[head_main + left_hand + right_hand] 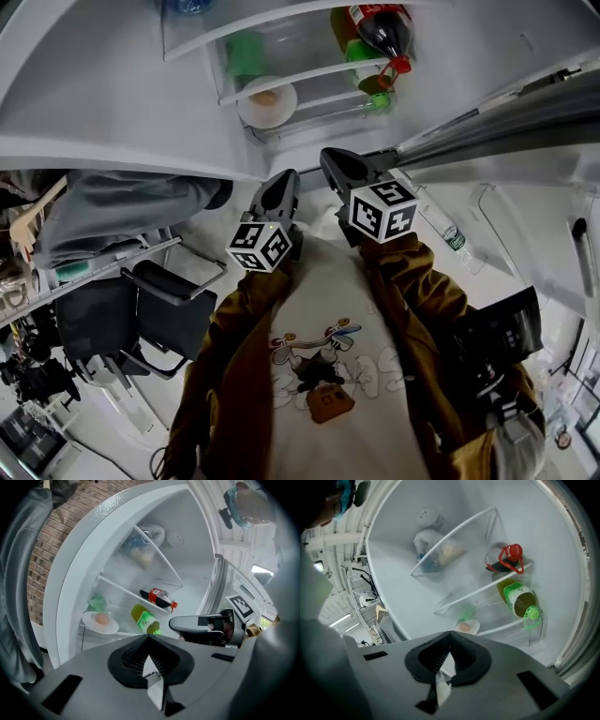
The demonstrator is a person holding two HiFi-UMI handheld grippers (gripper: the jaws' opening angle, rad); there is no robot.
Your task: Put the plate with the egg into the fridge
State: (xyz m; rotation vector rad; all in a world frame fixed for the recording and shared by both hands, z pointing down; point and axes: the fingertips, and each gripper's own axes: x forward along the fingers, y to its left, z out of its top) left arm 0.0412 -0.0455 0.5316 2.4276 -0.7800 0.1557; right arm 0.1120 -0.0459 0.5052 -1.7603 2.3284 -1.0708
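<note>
My left claw is clenched on nothing. My right claw is clenched and empty too. Both are at mid-frame in the head view, facing the open fridge. The plate with the egg rests on a fridge shelf, lower left in the left gripper view, just left of the green bottle.

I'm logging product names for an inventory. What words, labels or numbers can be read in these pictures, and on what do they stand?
No text here can be read as words.
Dark soda bottle, red label: too blurred to read.
Green-capped bottle, green label: print too small to read.
Shirt, lettering by the cartoon print: upside down and blurred, unreadable.
</note>
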